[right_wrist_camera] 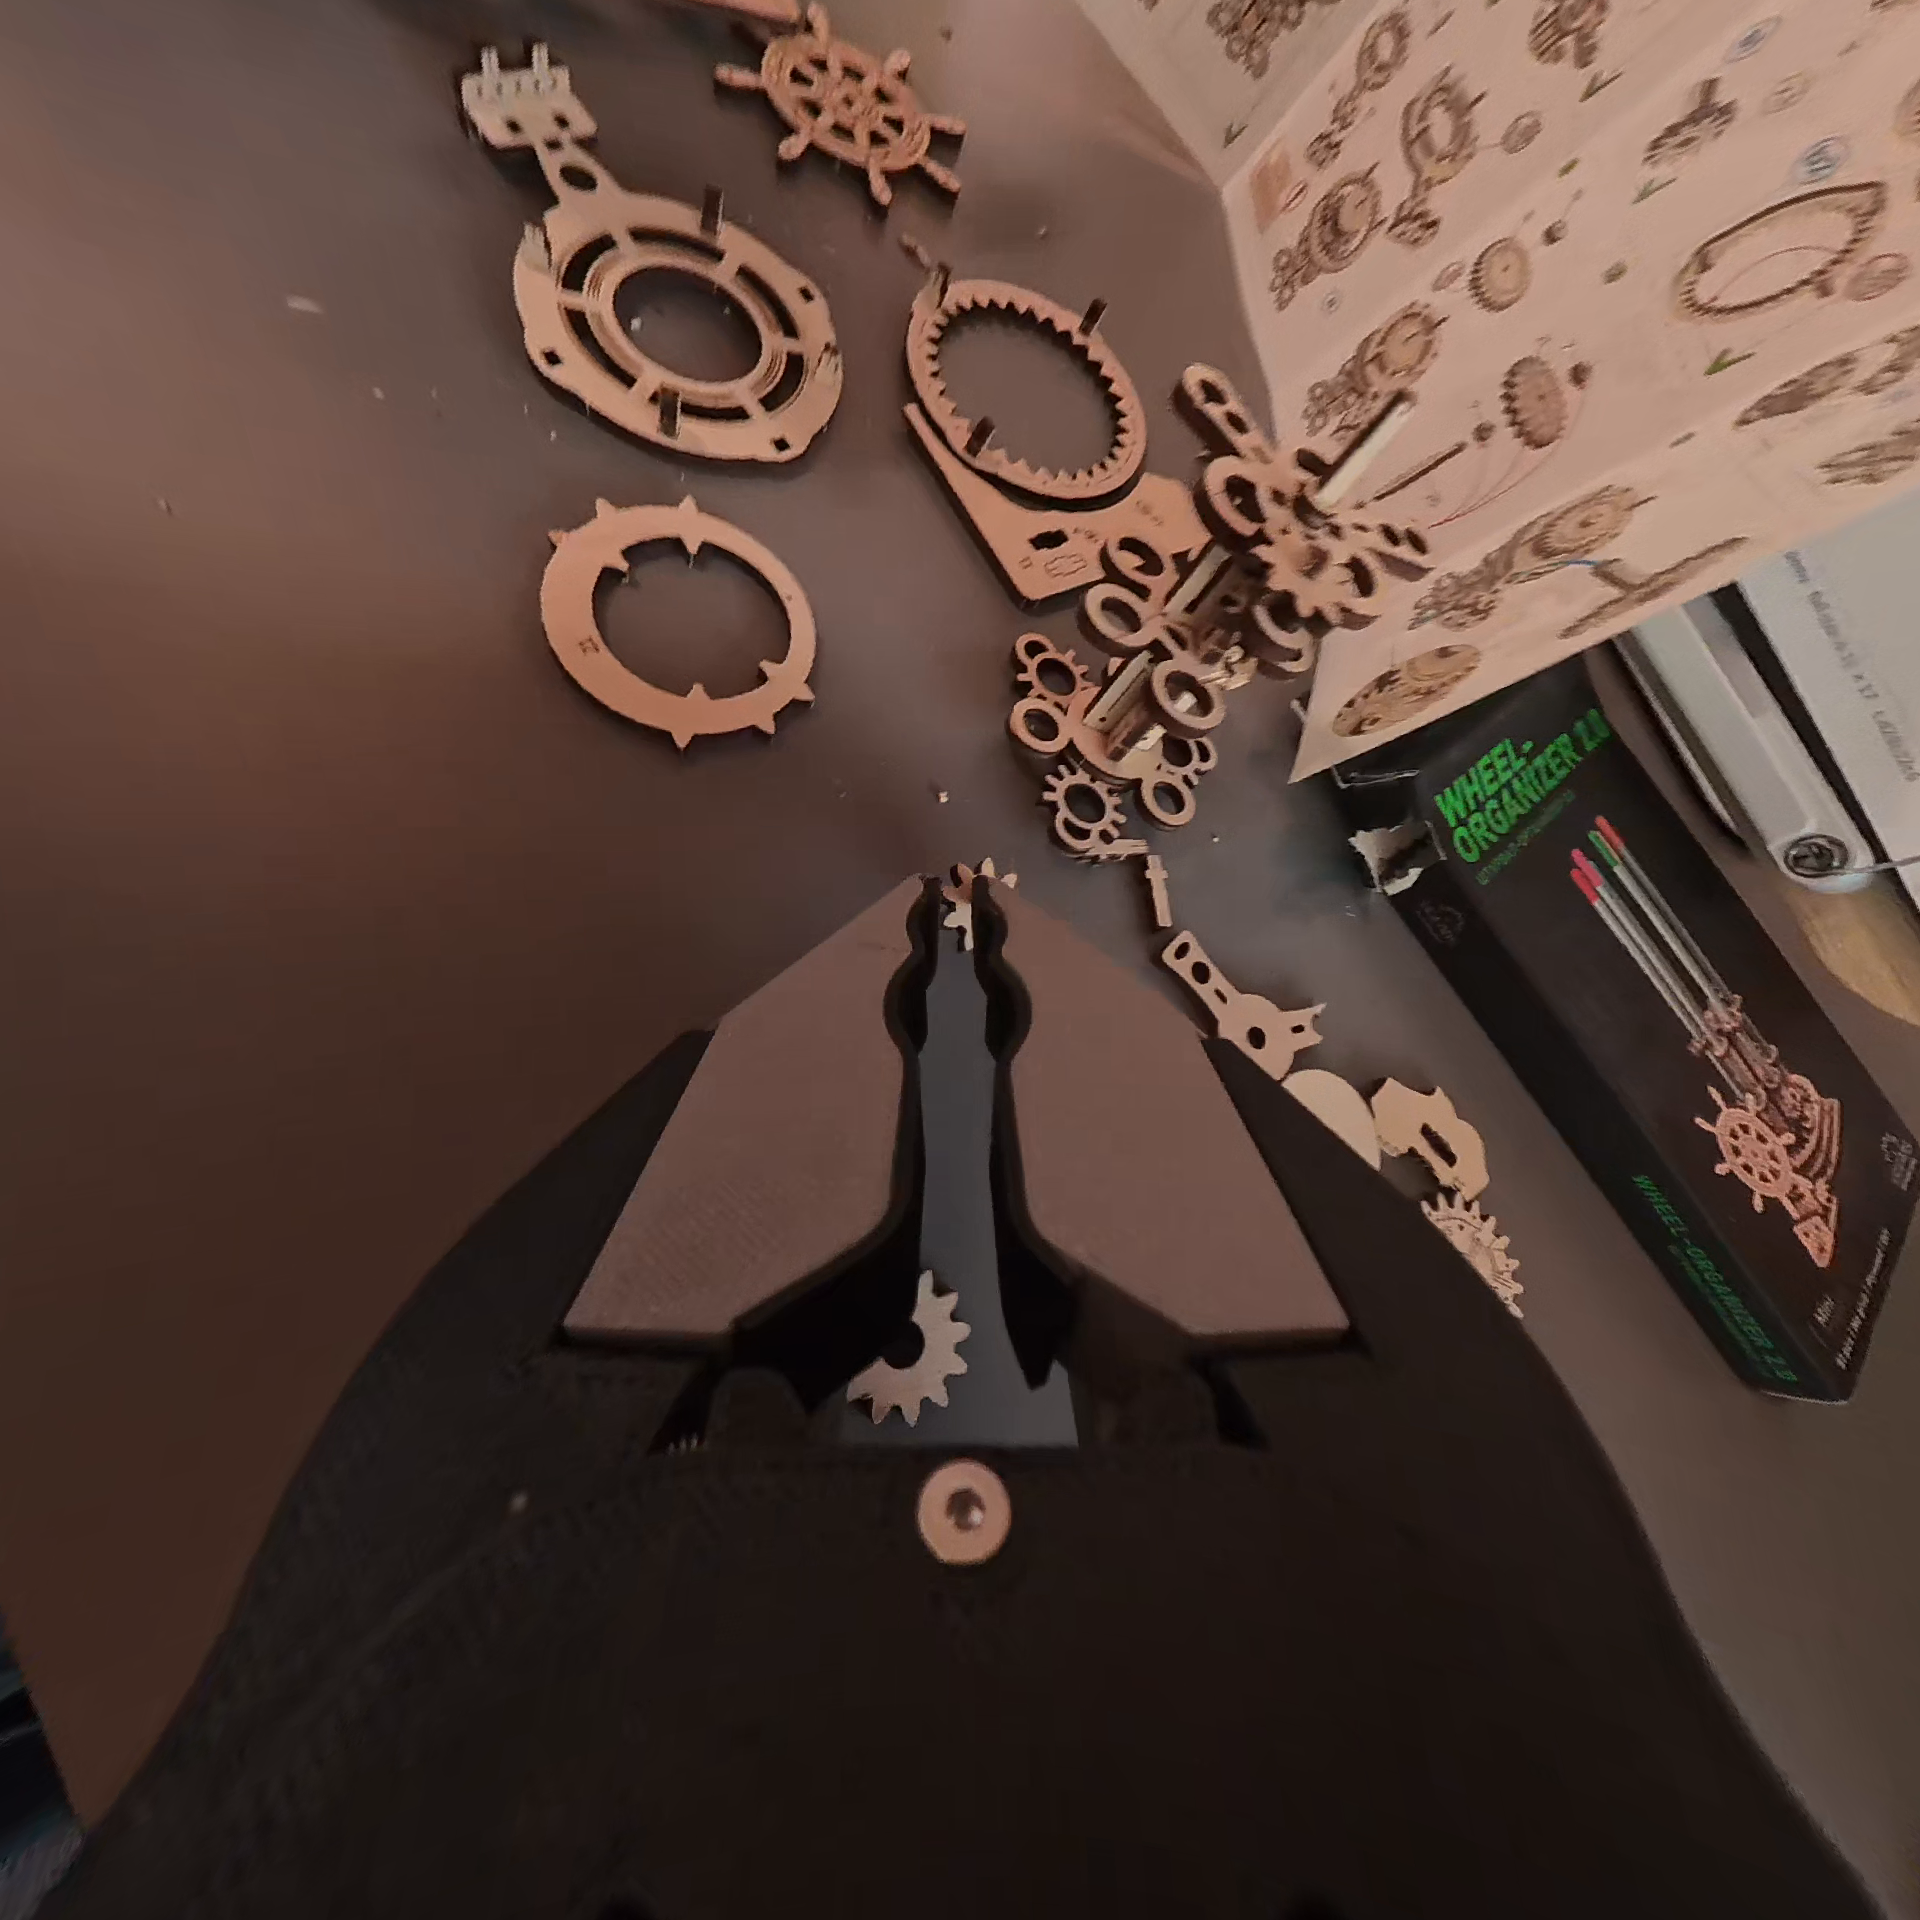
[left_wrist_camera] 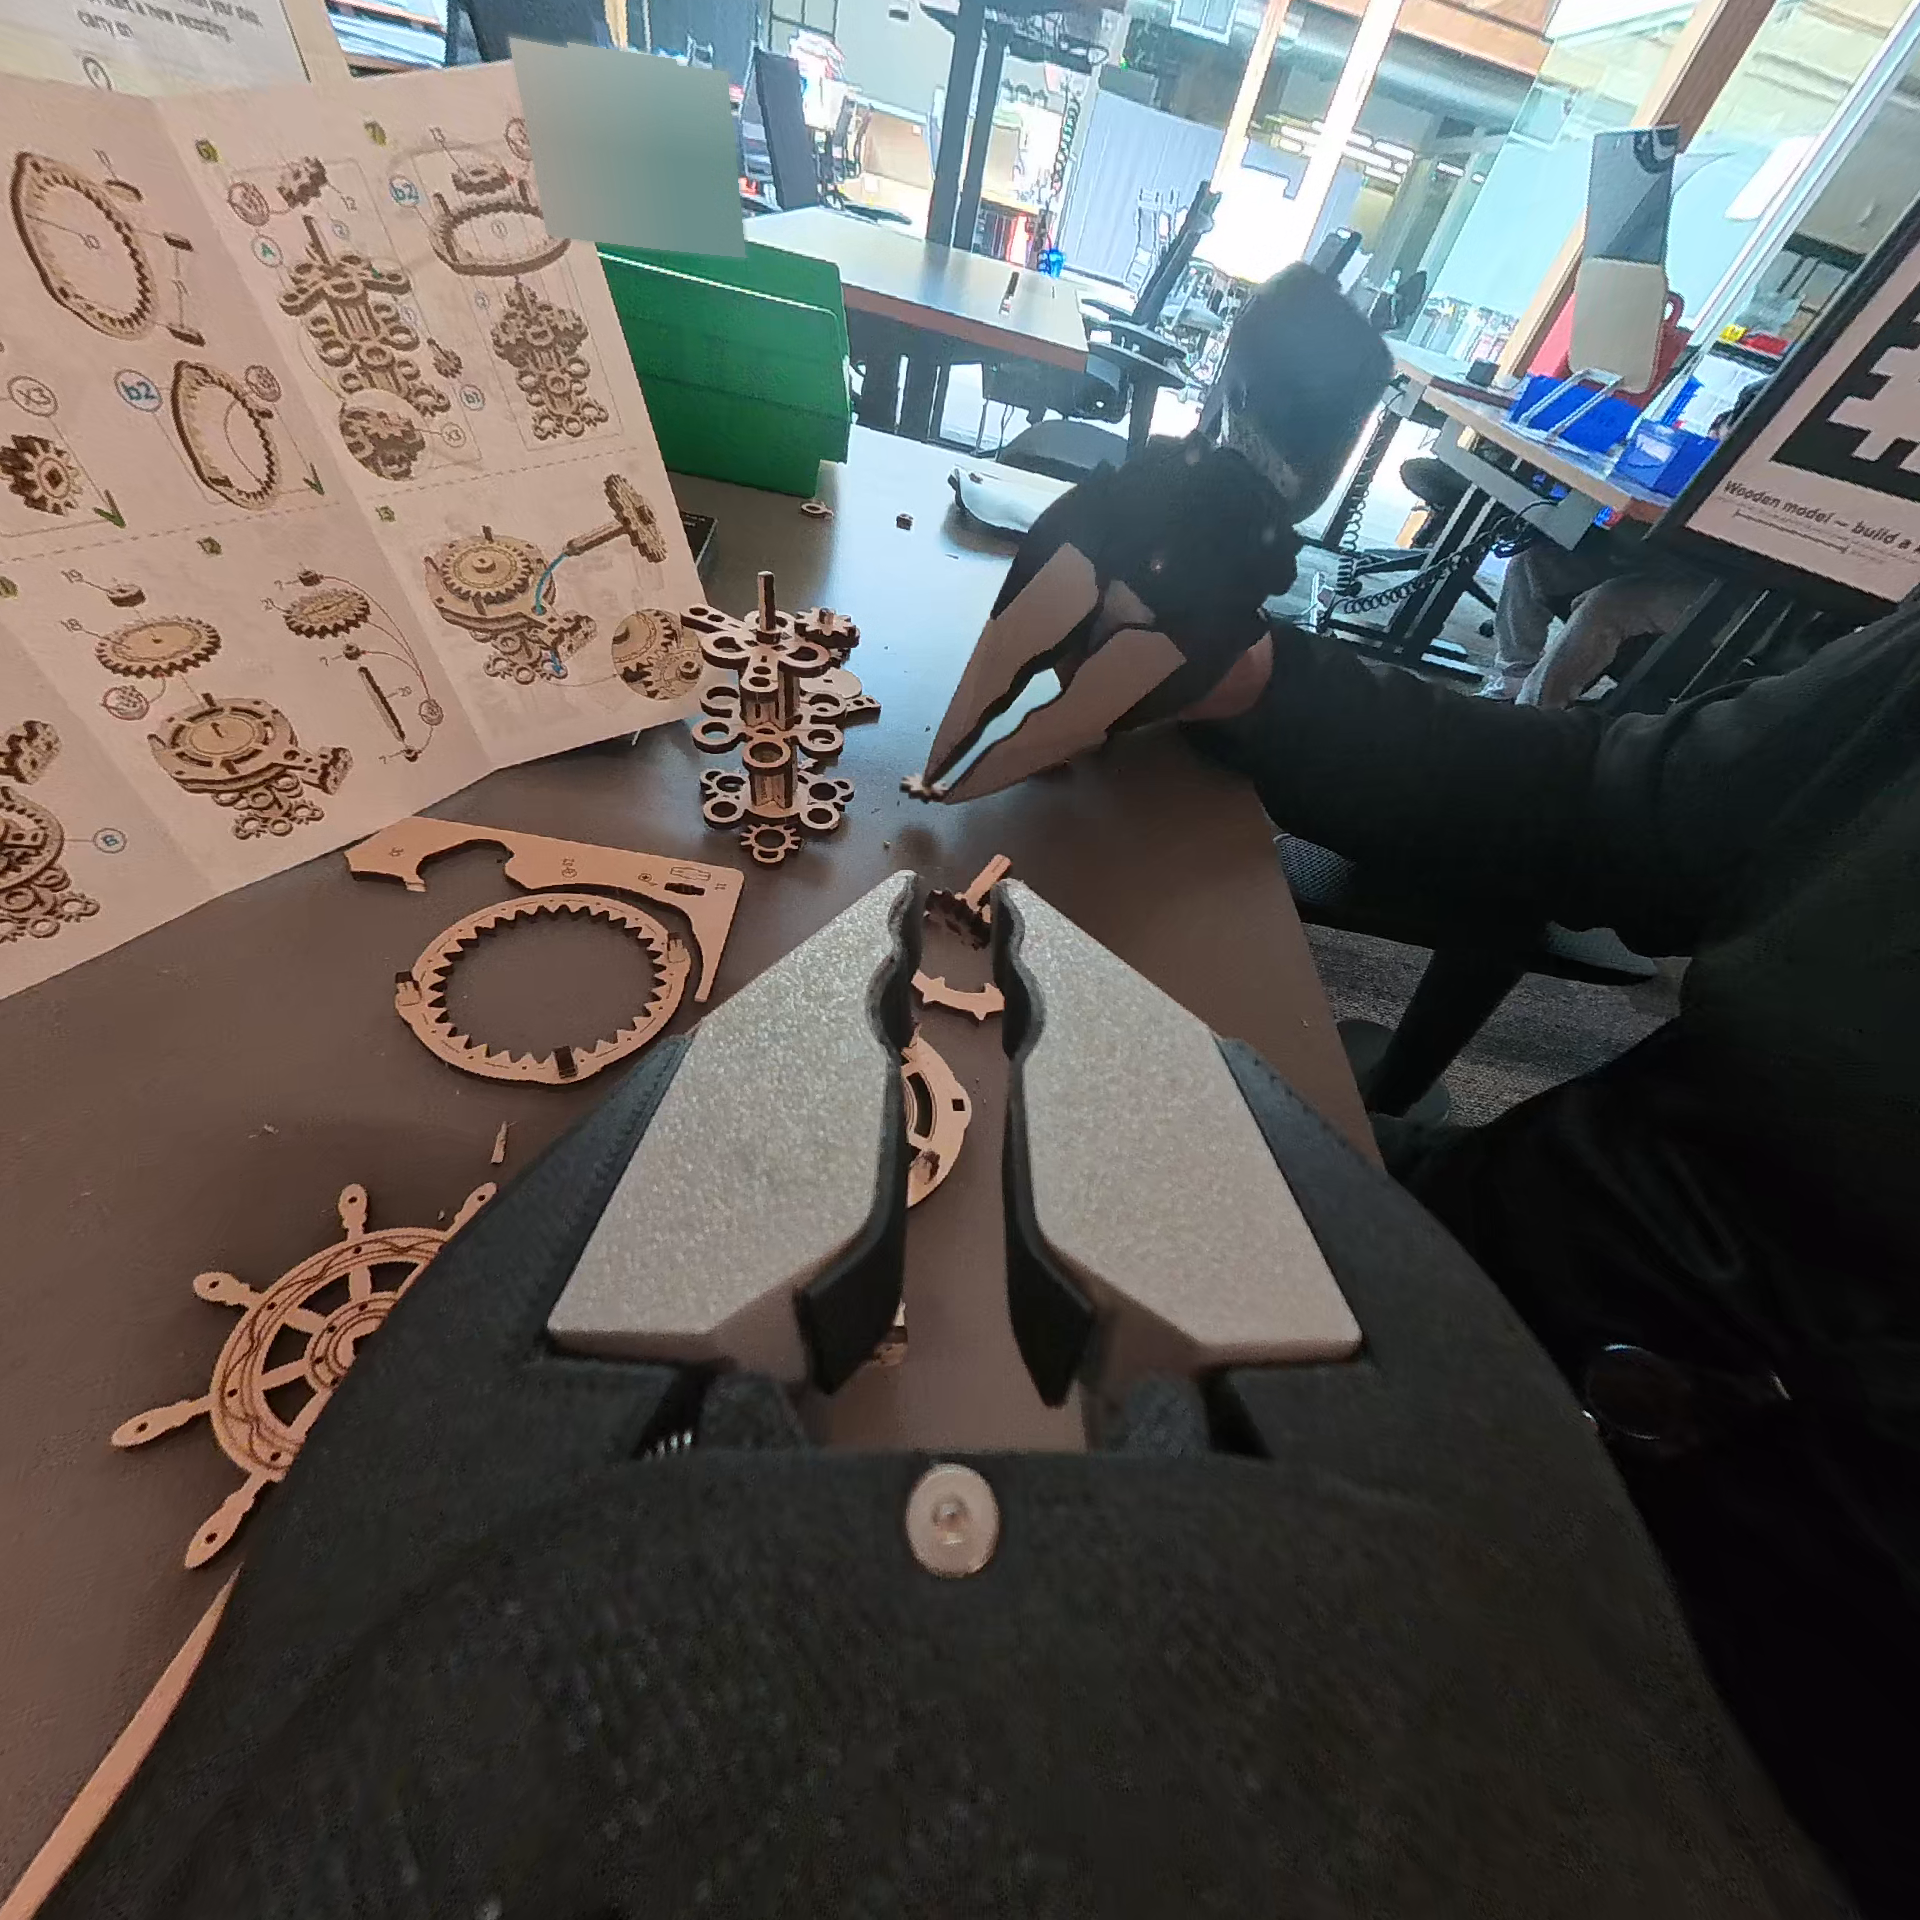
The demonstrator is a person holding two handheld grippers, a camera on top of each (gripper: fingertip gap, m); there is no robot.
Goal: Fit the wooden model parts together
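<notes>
A stacked wooden tower of ringed plates on a centre post [left_wrist_camera: 769, 727] stands mid-table, also in the right wrist view [right_wrist_camera: 1174, 686]. My right gripper [right_wrist_camera: 961, 894] is shut on a small wooden gear [right_wrist_camera: 971, 896] and holds it just above the table, a little right of the tower's foot; the left wrist view shows it too [left_wrist_camera: 940, 784]. My left gripper [left_wrist_camera: 958, 888] hovers nearer the front, its tips closed on a small toothed wooden part [left_wrist_camera: 951, 914], above a spiked ring [right_wrist_camera: 566, 623].
Flat parts lie around: a toothed ring plate [left_wrist_camera: 520, 1060], a ship's wheel [left_wrist_camera: 312, 1340], a round slotted frame [right_wrist_camera: 561, 343], and small pieces by the black kit box [right_wrist_camera: 1662, 1039]. The instruction sheet [left_wrist_camera: 312, 468] stands behind. The table edge [left_wrist_camera: 1299, 883] runs at the right. The left gripper's tips are roughly 15 cm from the right gripper's. Between my left fingertips and the ship's wheel [left_wrist_camera: 312, 1340] there is roughly 15 cm. Seen from the right wrist view [right_wrist_camera: 880, 106] as well.
</notes>
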